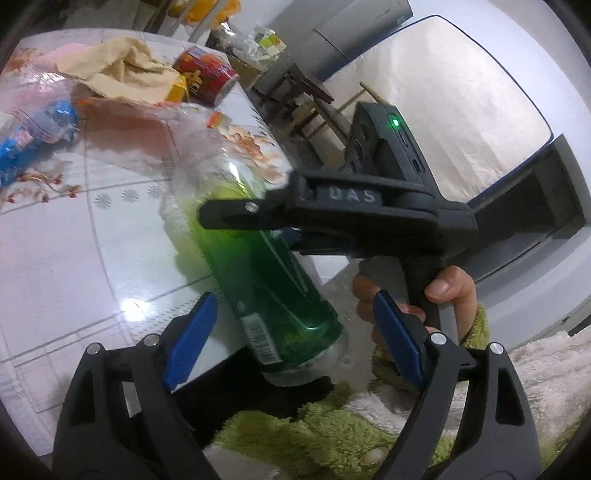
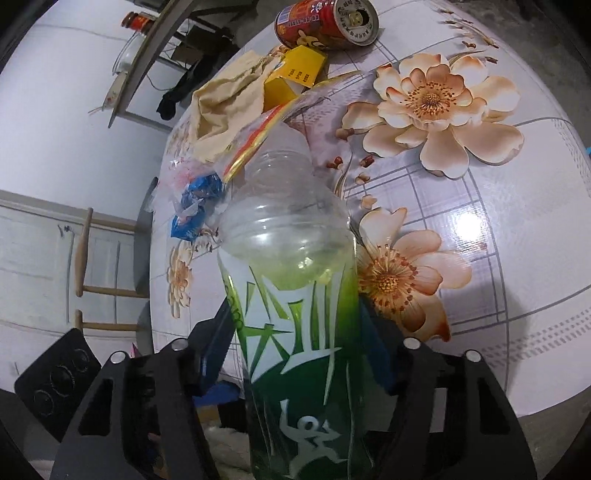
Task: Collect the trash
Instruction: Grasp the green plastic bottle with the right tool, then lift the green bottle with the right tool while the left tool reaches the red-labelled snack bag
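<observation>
The green bottle (image 2: 295,314) is running out of the right wrist view at its base, and its neck is hard to make out against the litter behind. The right hand-held gripper (image 2: 295,354) is clamping the bottle's labelled body between its blue pads, lifted over the table (image 2: 517,258) edge. The left hand-held gripper (image 1: 291,339) is standing wide apart, gripping nothing, just below the bottle. A hand (image 1: 443,295) in a fuzzy green sleeve is gripping the right handle. Beyond the bottle, a red can (image 2: 328,22) is lying on its side.
</observation>
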